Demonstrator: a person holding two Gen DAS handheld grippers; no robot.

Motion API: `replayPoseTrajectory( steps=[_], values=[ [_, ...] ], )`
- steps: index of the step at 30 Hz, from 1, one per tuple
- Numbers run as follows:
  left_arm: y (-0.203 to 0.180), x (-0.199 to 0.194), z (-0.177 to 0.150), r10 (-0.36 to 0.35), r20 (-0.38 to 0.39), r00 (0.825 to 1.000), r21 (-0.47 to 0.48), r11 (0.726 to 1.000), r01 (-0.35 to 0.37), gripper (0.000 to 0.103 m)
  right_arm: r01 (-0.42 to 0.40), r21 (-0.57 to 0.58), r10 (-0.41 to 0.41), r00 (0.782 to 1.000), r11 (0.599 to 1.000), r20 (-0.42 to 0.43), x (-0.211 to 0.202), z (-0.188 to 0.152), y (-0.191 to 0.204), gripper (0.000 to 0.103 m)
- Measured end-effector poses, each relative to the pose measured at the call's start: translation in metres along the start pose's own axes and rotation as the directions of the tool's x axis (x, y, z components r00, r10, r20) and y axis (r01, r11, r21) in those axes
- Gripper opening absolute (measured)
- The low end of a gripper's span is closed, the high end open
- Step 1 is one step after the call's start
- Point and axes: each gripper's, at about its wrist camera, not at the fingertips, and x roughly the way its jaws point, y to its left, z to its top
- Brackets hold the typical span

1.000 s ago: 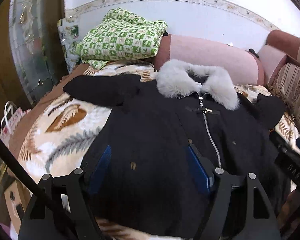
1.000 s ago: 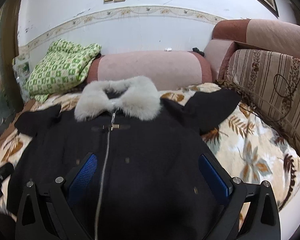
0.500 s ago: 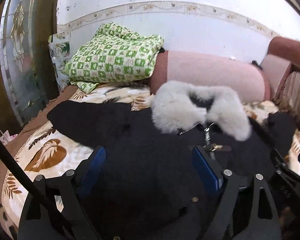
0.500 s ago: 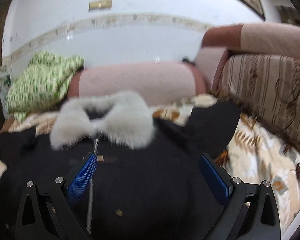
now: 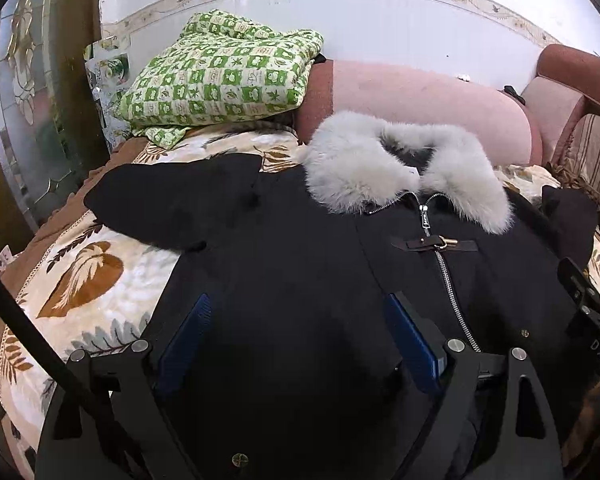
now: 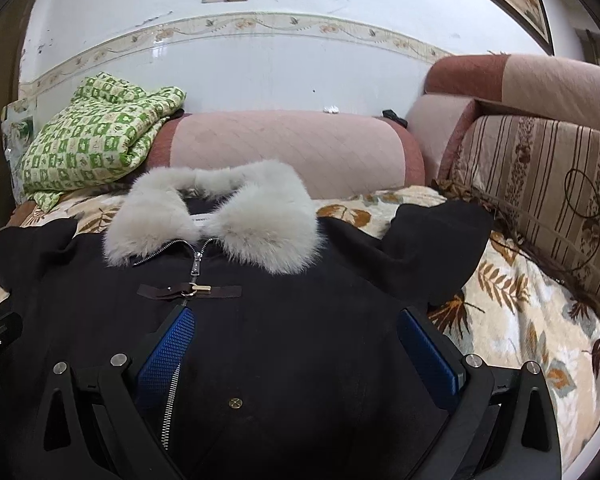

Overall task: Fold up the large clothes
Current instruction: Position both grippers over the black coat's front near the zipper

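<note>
A black coat with a grey fur collar lies face up on a leaf-print bedspread, zipped, sleeves spread out to both sides. It also shows in the right wrist view, with its collar toward the wall. My left gripper is open, hovering over the coat's left chest. My right gripper is open, hovering over the coat's right chest, beside the zipper. Neither holds anything.
A folded green checked quilt and a pink bolster lie at the head by the wall. A striped cushion stands along the right side. The right gripper's body shows at the right edge of the left view.
Both grippers moved forward over the coat toward the collar, dipped low half a second ago, and have risen back a little. The coat has not moved.
</note>
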Motion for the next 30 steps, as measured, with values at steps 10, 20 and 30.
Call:
replayPoseTrajectory(
  steps=[10,20,30],
  values=[
    [-0.011,-0.008,-0.006,0.016,0.028,0.999,0.007,1.000,-0.016,0.088,0.004,-0.009,-0.004,1.000,1.000,0.014,-0.006,-0.003,0.002,0.102],
    [-0.014,-0.004,-0.009,0.007,0.001,1.000,0.008,1.000,-0.007,0.088,0.011,-0.033,-0.011,1.000,0.999,0.010,-0.004,-0.004,0.009,0.102],
    [-0.014,0.000,-0.013,0.000,-0.026,1.000,0.001,1.000,0.000,0.088,0.013,-0.050,-0.012,1.000,0.999,0.006,-0.004,-0.005,0.012,0.102]
  ],
)
